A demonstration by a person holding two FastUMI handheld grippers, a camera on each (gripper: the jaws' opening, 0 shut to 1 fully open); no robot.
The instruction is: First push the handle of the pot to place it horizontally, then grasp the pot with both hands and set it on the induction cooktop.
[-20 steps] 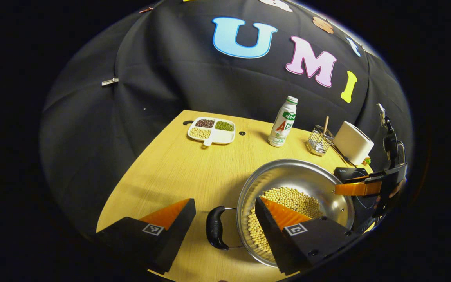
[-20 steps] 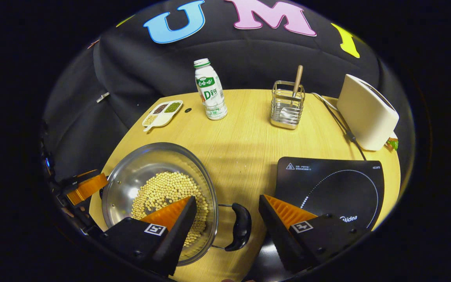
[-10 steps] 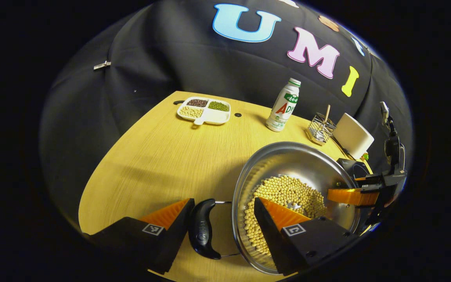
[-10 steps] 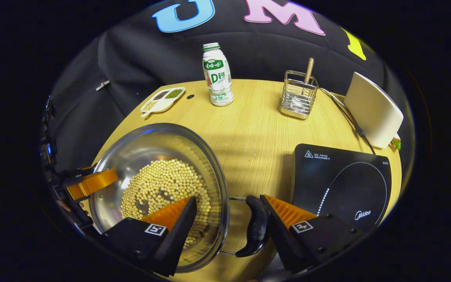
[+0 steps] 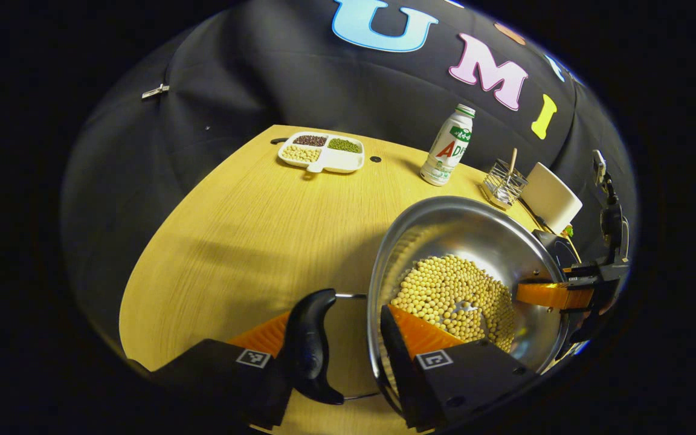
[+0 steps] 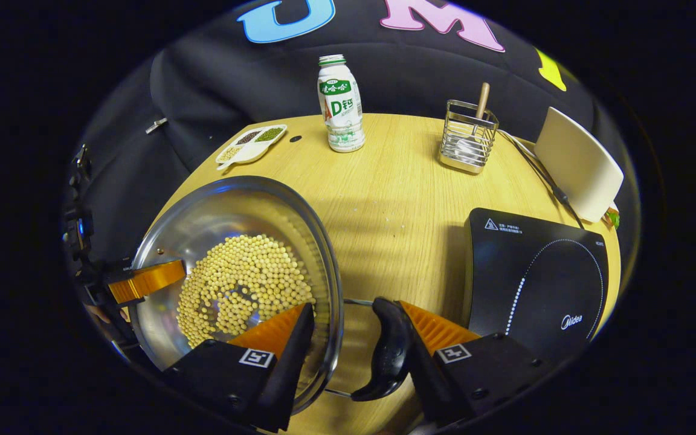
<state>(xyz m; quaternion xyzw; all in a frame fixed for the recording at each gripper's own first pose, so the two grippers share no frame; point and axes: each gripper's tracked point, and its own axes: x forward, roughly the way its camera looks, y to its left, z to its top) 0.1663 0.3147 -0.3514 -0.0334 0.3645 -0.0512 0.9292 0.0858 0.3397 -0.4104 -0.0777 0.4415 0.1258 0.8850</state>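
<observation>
pot (image 5: 475,241) of beans, each handle (image 5: 312,344) between parted fingers (image 5: 411,329); left gripper (image 5: 330,356), right gripper (image 6: 354,350) straddling rim

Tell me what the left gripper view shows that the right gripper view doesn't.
Left gripper view: the pot's left handle between the left gripper's jaws. Right gripper view: the right handle between the right gripper's jaws, plus the cooktop with its dotted ring. Both: the pot of beans, bottle, divided tray, utensil rack, wooden table.
</observation>
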